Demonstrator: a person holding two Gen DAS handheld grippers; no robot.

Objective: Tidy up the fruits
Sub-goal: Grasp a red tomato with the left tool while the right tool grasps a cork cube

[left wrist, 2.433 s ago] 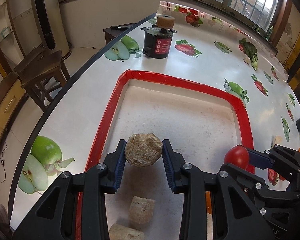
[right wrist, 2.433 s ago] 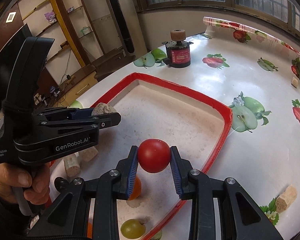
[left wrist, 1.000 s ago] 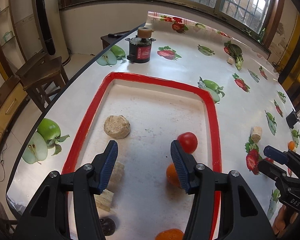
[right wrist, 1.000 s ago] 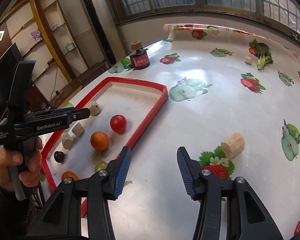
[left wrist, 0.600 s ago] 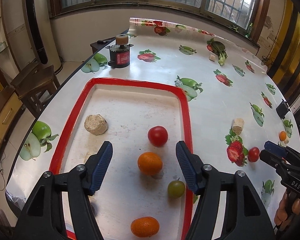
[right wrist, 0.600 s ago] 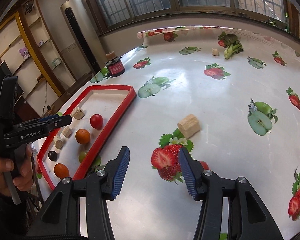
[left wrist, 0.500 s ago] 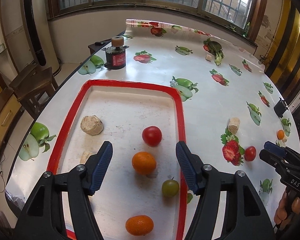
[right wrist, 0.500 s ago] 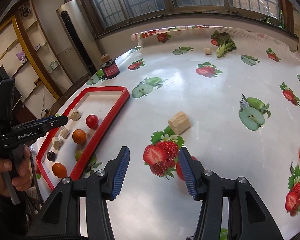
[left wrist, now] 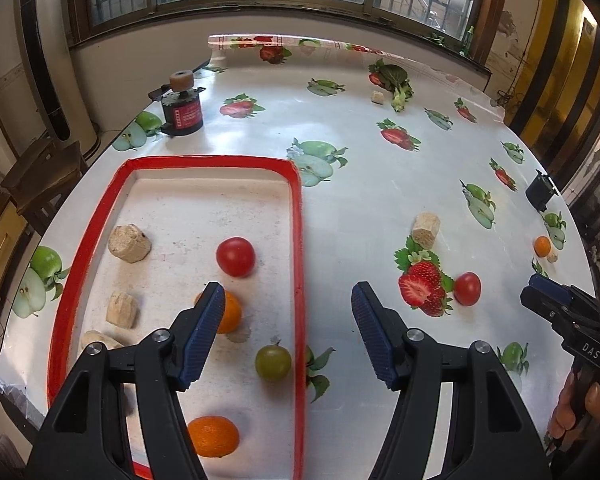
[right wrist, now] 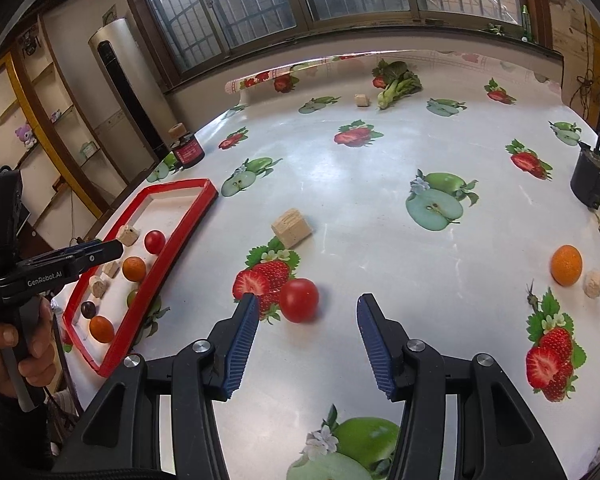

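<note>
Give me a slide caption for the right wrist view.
Open right gripper hovers near a loose red tomato on the fruit-print tablecloth; red-rimmed tray at left.

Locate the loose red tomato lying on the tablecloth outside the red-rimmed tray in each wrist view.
Left wrist view: the loose red tomato sits right of centre, beside the printed strawberry.
Right wrist view: it lies centre-low, just beyond the open right gripper.
Shared landmark: the pale wooden block beyond that strawberry.

Both grippers have released their loads into the red tray [left wrist: 298,240]: the tomato [left wrist: 235,257] and beige chunk [left wrist: 129,244] now rest there, both grippers empty.
</note>
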